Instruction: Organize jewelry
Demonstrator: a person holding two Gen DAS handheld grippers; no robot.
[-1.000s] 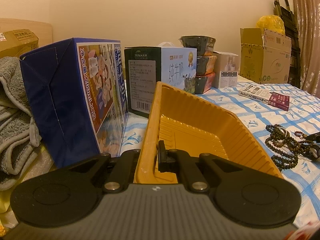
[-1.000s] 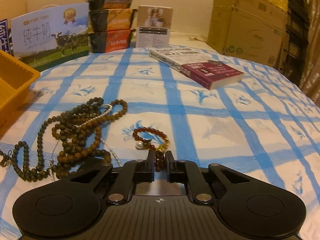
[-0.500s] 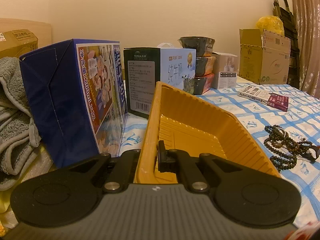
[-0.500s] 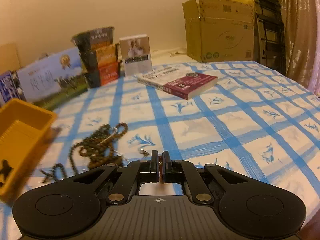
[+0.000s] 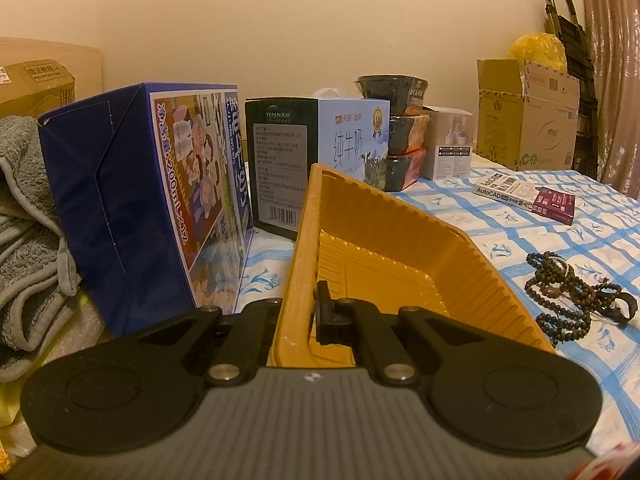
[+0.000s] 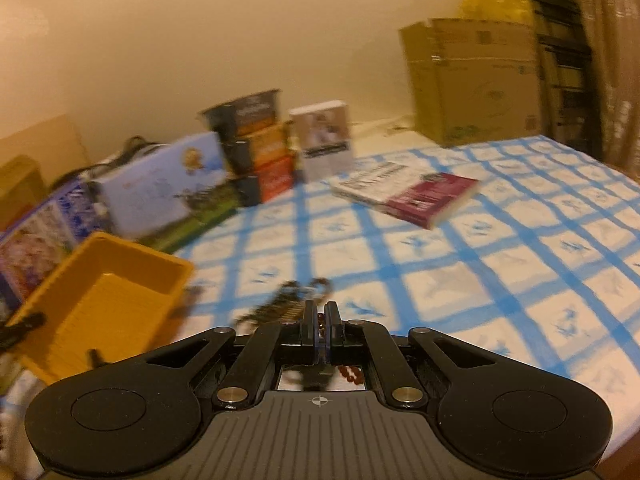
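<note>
My left gripper [image 5: 308, 312] is shut on the near wall of the ribbed yellow tray [image 5: 400, 256], one finger inside and one outside; nothing shows inside the tray. The same tray [image 6: 108, 292] lies at the lower left of the right wrist view. My right gripper [image 6: 320, 316] is shut on a red-brown bead bracelet [image 6: 352, 374], whose beads dangle below the fingers, well above the checked cloth. A pile of dark bead strands [image 5: 560, 284] lies on the cloth to the right of the tray, and shows blurred as the bead pile [image 6: 288, 304] just beyond my right fingertips.
A blue carton [image 5: 136, 200] and a milk box [image 5: 320, 152] stand close behind and left of the tray. Stacked bowls [image 5: 400, 128], a white box [image 5: 448, 144], a book [image 5: 528, 198] and a cardboard box [image 5: 528, 120] sit farther back. Grey towels [image 5: 28, 232] lie at the left.
My right gripper closed on the red-brown bracelet and lifted it off the cloth, rising and swinging left towards the tray. My left gripper and the tray stayed put.
</note>
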